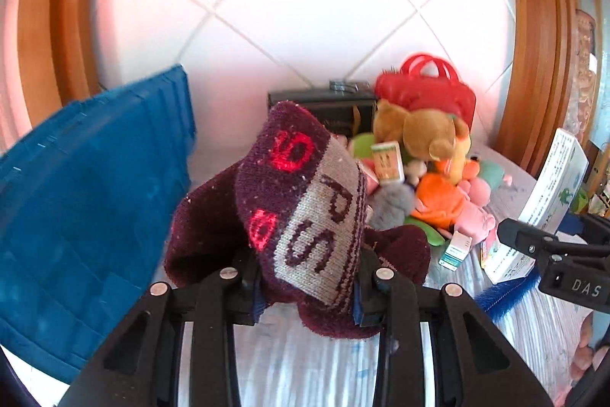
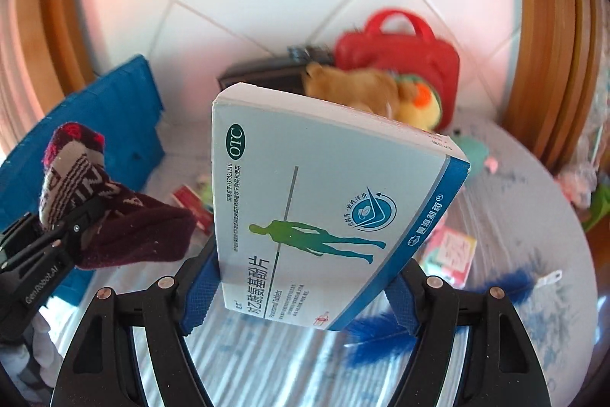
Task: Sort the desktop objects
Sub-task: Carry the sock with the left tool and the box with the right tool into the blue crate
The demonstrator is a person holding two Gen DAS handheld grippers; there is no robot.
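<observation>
The left gripper (image 1: 309,287) is clamped on a maroon knitted hat (image 1: 301,201), held up off the table (image 1: 305,361); the right gripper (image 2: 301,292) pinches a paracetamol tablet box (image 2: 316,205) by its lower end. Judged: the hat is soft, light and droops, so a bunched grip suits it; the box is light and stiff but crushable across its broad faces. The blue bin (image 1: 84,208) stands by the table's left edge; plush toys (image 1: 438,178) crowd the far edge. Near cloth lies open.
</observation>
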